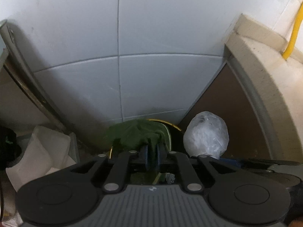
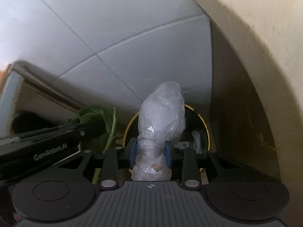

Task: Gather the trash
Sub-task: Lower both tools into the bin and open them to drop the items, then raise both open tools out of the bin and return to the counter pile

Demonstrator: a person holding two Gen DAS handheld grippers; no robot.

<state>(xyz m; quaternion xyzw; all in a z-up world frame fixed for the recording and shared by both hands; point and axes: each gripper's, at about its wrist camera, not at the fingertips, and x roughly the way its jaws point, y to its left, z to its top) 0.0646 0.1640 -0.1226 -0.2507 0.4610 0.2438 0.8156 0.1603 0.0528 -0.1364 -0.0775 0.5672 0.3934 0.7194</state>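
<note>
Clear plastic wad (image 2: 161, 121) fills right hand-held gripper (image 2: 150, 154) (left hand-held gripper (image 1: 152, 157) pinches green leaf (image 1: 136, 135)).

Both pictures are dim and a bit grainy. The white wall tiles (image 1: 151, 28) get the most light near the top and turn grey lower down. The bottom corners are dark with shadow. The round lens bends the straight tile lines into curves, and the picture corners go black. The clear plastic bag (image 2: 162, 113) has small shiny spots. In the right view the edges look smeared and soft.
</note>
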